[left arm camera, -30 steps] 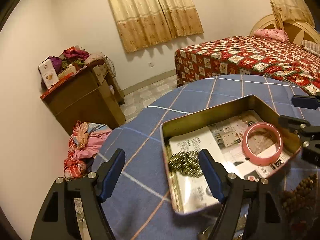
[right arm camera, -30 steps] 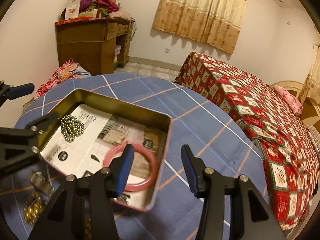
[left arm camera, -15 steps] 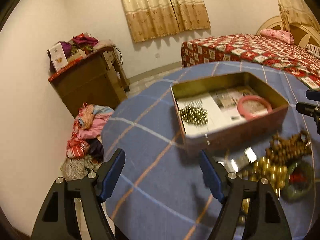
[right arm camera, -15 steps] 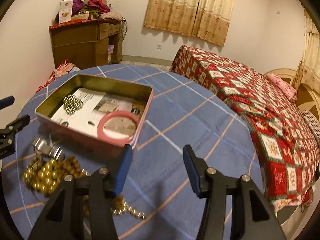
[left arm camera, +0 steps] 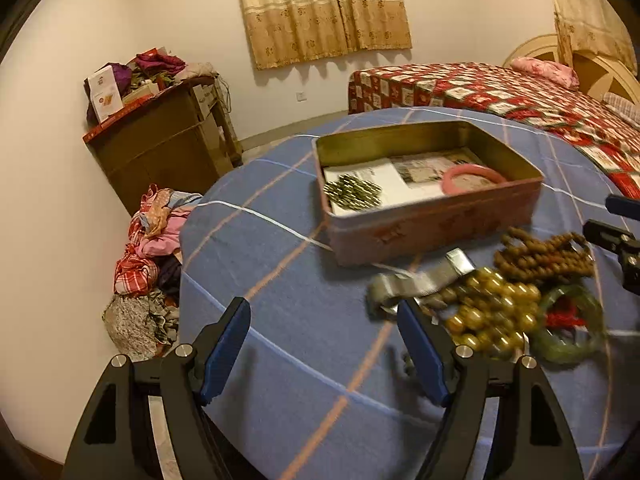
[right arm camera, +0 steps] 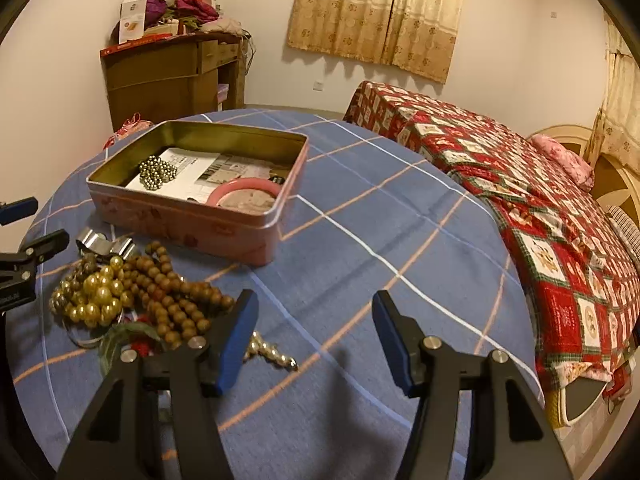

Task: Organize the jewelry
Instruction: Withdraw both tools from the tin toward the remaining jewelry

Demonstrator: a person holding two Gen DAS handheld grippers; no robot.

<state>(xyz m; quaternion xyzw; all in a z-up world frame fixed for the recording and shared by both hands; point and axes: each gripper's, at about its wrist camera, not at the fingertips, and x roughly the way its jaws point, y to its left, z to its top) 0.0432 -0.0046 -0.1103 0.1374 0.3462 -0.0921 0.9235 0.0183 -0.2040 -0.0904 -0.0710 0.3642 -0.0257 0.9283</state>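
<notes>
walls: plain white (right arm camera: 60, 80)
window: gold curtains (right arm camera: 376, 16) drawn
furniture: wooden cabinet (right arm camera: 168, 76), bed (right arm camera: 520, 200) under red patchwork quilt
floor: clothes heap (left arm camera: 148, 248)

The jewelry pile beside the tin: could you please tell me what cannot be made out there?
- Left wrist view: gold beads and silver piece are motion-blurred.
- Right wrist view: green bangle is partly hidden behind the right hand-held gripper, whose jaws are opening with nothing between them.
- Printed paper in tin: text too small.

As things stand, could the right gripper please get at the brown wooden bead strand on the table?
Probably yes: the right gripper, empty and opening, sits just beside the brown wooden bead strand, with nothing lying over it.
</notes>
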